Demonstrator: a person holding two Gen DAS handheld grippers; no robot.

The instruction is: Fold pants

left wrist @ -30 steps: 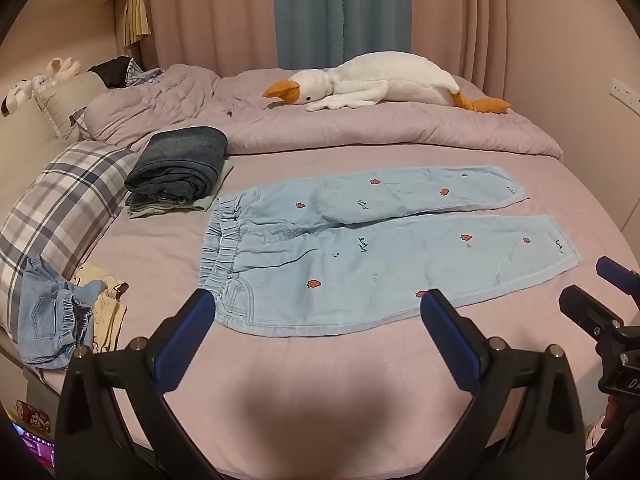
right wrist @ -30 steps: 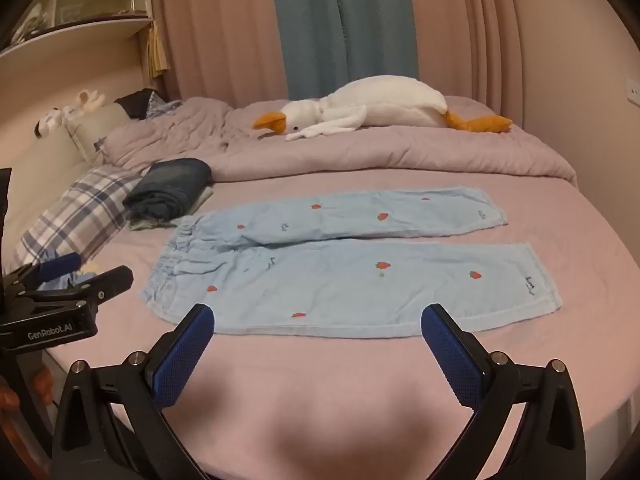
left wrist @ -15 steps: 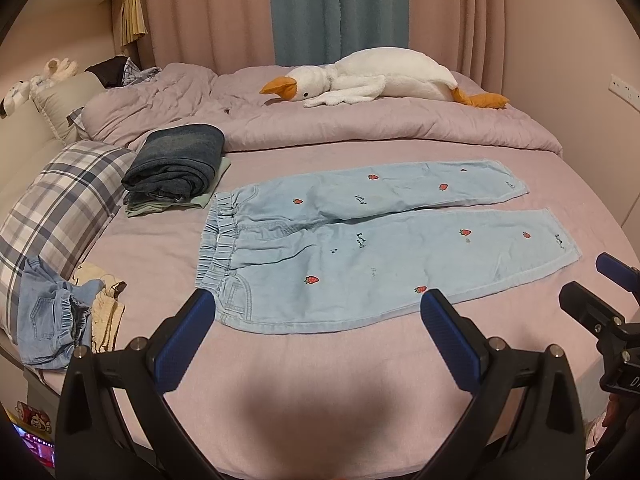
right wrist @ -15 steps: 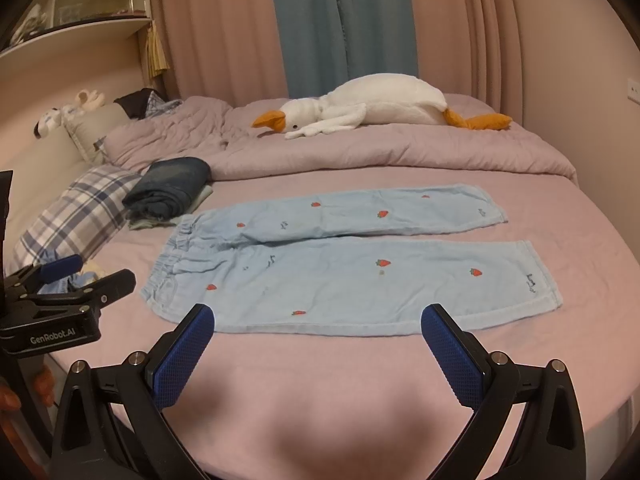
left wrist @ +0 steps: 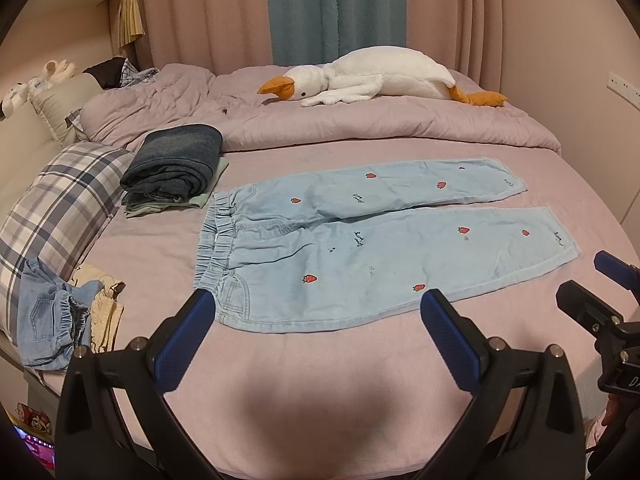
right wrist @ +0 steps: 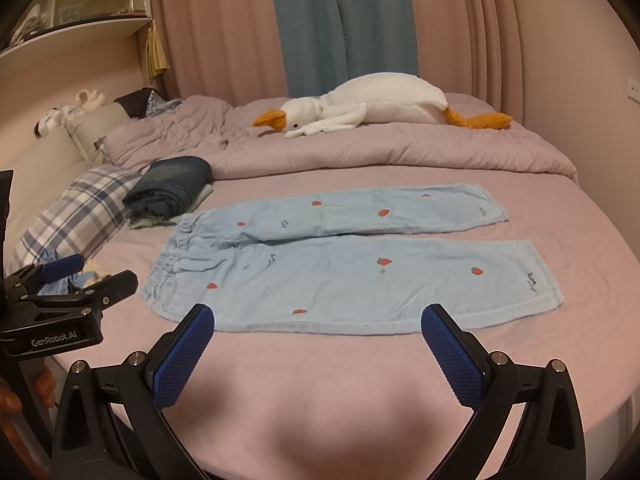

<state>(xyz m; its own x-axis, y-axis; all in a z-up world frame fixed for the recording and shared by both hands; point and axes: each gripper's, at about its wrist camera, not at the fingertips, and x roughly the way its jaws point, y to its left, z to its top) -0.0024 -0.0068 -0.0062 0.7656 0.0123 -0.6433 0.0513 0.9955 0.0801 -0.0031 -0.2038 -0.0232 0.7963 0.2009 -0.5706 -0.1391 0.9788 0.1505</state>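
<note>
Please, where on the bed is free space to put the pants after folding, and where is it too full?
Free: the sheet between the strawberry pants and the near bed edge, and the strip beyond the leg cuffs. Crowded: left side, with folded dark jeans, plaid pillow, small clothes heap; the goose plush lies on the duvet.

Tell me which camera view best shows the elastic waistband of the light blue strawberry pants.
Left wrist view: the gathered elastic waistband of the light blue strawberry-print pants sits closer and larger, its ruffles and pocket distinct. The right wrist view shows the waistband smaller, farther left.

A home bedroom: bed (left wrist: 360, 360), pillow (left wrist: 60, 200), curtains (left wrist: 336, 8).
</note>
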